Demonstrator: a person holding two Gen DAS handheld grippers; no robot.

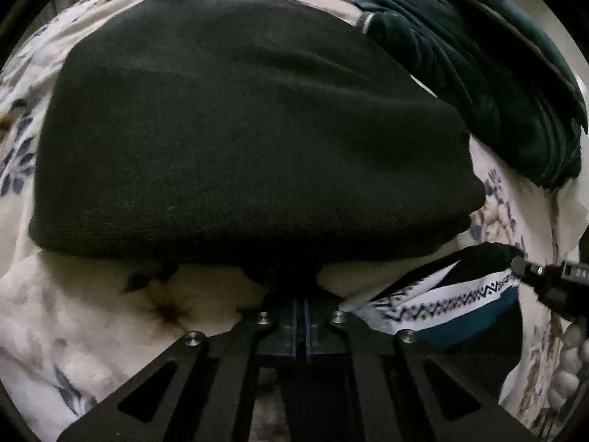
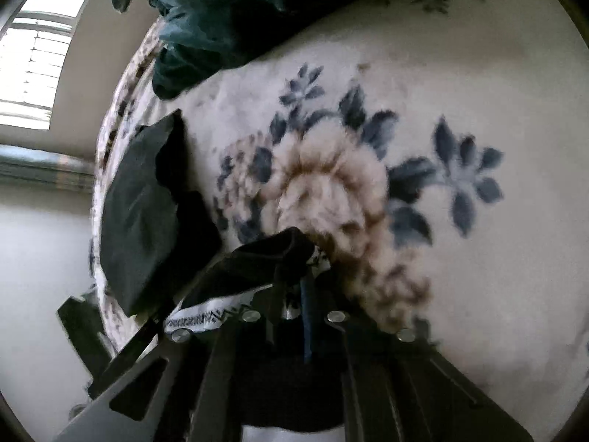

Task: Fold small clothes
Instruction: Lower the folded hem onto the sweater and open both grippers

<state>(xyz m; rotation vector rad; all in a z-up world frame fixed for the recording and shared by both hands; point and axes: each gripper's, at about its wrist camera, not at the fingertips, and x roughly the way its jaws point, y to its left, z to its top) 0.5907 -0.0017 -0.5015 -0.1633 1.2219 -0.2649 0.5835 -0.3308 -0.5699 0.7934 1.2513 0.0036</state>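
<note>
A small black garment with a white zigzag-patterned waistband and a teal part stretches between my two grippers above the floral blanket. My left gripper is shut, with dark cloth at its tips where the waistband ends. The right gripper pinches the garment's other end at the right edge of the left wrist view. In the right wrist view my right gripper is shut on the bunched black garment. Its waistband runs left toward the left gripper.
A large folded black knit cloth lies on the floral blanket just beyond the left gripper. A dark teal velvet pile sits behind it. The hand holding the right gripper shows at the right. A window lies past the bed's edge.
</note>
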